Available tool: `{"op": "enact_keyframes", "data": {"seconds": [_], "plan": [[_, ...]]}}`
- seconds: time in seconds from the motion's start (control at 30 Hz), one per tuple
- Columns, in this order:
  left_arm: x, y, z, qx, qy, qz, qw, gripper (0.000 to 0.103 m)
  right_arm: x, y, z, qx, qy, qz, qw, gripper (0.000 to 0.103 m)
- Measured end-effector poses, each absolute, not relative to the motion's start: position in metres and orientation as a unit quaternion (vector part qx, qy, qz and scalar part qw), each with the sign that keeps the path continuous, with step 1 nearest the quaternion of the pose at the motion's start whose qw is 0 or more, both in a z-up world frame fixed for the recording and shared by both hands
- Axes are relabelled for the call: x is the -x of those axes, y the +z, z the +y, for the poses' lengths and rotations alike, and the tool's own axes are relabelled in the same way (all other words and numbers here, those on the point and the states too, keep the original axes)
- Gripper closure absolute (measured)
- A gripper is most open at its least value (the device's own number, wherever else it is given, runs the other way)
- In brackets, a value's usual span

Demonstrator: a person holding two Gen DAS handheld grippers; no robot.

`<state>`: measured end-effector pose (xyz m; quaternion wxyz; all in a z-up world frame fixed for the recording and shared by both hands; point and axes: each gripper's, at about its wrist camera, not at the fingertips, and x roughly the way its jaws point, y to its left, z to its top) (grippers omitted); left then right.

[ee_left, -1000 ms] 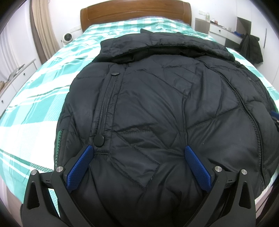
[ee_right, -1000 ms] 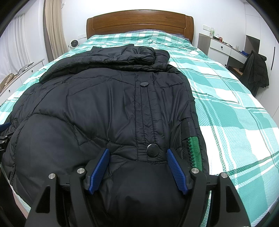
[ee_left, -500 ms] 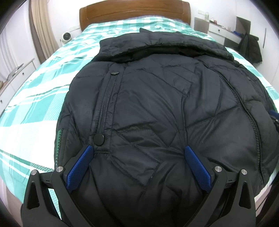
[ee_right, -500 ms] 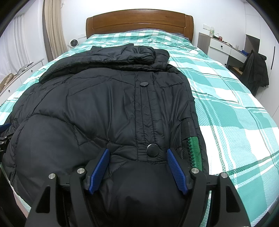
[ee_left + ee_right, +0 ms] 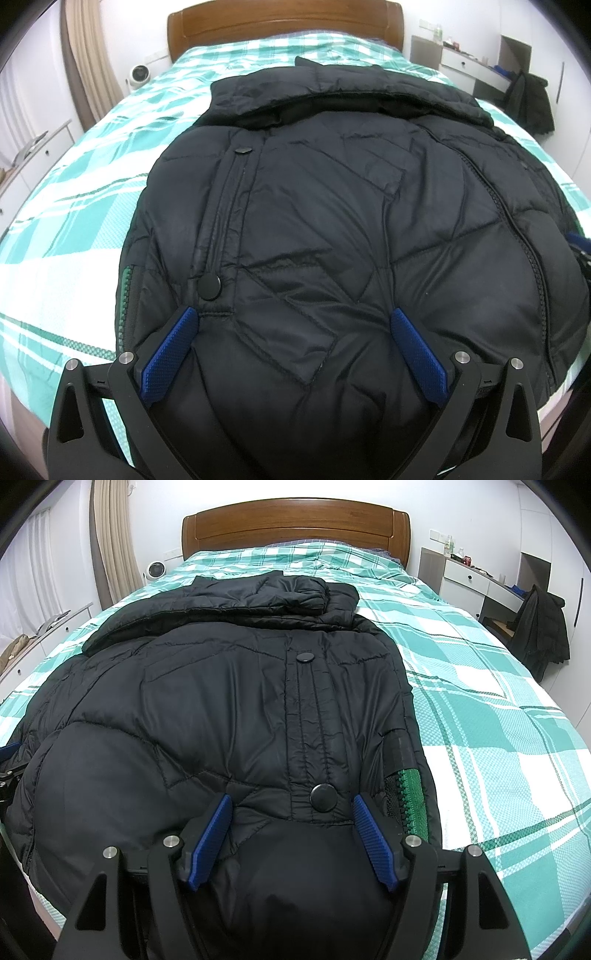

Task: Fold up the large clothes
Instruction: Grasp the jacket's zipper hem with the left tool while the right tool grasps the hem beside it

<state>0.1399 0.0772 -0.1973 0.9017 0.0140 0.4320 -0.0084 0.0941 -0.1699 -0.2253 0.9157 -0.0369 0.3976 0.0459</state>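
Nothing has changed in the last second: on the left side, my left gripper [image 5: 293, 325] sits just where it was, low over the near hem of the black puffy jacket [image 5: 332, 221]. Its blue pads are spread wide apart, with jacket bulging up between them, and they do not pinch anything. The jacket lies flat on the green and white checked bed cover [image 5: 74, 206], hood end toward the wooden headboard [image 5: 295, 524], hem toward me. Moving right, my right gripper [image 5: 291, 814] has not moved either. Its jaws stand partly apart, one on each side of the round black snap button [image 5: 322, 798], and I see no cloth squeezed between them. So I think the fold has not started yet. Both tools look lined up at the hem, ready to close and lift it toward the hood.
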Motion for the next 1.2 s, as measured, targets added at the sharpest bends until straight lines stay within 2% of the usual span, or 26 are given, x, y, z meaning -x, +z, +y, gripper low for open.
{"op": "enact_keyframes", "data": {"seconds": [0.23, 0.37, 0.47, 0.7, 0.8, 0.9, 0.93, 0.97, 1.0, 1.03, 1.07, 1.1, 1.13, 1.2], "plan": [[-0.124, -0.181, 0.082, 0.003, -0.032, 0.467, 0.883, 0.001, -0.096, -0.212, -0.169, 0.049, 0.047, 0.428, 0.901, 0.033], [-0.087, -0.157, 0.111, 0.064, -0.07, 0.464, 0.881, 0.001, -0.078, -0.183, -0.194, 0.005, 0.056, 0.421, 0.906, 0.033], [-0.072, -0.152, 0.141, 0.103, -0.048, 0.462, 0.879, 0.001, -0.065, -0.175, -0.226, -0.015, 0.047, 0.432, 0.9, 0.028], [-0.086, -0.198, 0.185, 0.21, -0.036, 0.522, 0.826, 0.001, -0.05, -0.196, -0.275, -0.059, 0.056, 0.491, 0.867, 0.027], [-0.09, -0.205, 0.177, 0.192, -0.033, 0.526, 0.828, 0.001, -0.044, -0.205, -0.273, -0.09, 0.1, 0.503, 0.854, 0.027], [-0.09, -0.206, 0.166, 0.171, -0.038, 0.526, 0.832, 0.003, -0.041, -0.219, -0.266, -0.075, 0.119, 0.521, 0.842, 0.027], [-0.09, -0.206, 0.163, 0.164, -0.04, 0.528, 0.832, 0.011, -0.043, -0.221, -0.261, -0.068, 0.12, 0.524, 0.841, 0.027], [-0.089, -0.206, 0.161, 0.157, -0.042, 0.532, 0.831, 0.025, -0.043, -0.222, -0.261, -0.067, 0.123, 0.525, 0.84, 0.027], [-0.087, -0.205, 0.157, 0.151, -0.051, 0.537, 0.828, 0.032, -0.042, -0.221, -0.263, -0.07, 0.127, 0.525, 0.839, 0.027], [-0.085, -0.204, 0.156, 0.152, -0.058, 0.54, 0.826, 0.049, -0.041, -0.22, -0.265, -0.078, 0.133, 0.526, 0.836, 0.034], [-0.083, -0.203, 0.154, 0.152, -0.058, 0.543, 0.824, 0.066, -0.04, -0.218, -0.266, -0.082, 0.134, 0.529, 0.834, 0.059], [-0.084, -0.202, 0.155, 0.156, -0.06, 0.546, 0.821, 0.073, -0.04, -0.216, -0.267, -0.083, 0.138, 0.529, 0.833, 0.069], [-0.085, -0.2, 0.157, 0.164, -0.063, 0.546, 0.819, 0.081, -0.039, -0.212, -0.268, -0.087, 0.145, 0.527, 0.833, 0.073], [-0.087, -0.191, 0.158, 0.173, -0.06, 0.544, 0.819, 0.085, -0.037, -0.202, -0.268, -0.079, 0.151, 0.527, 0.833, 0.079]]}}
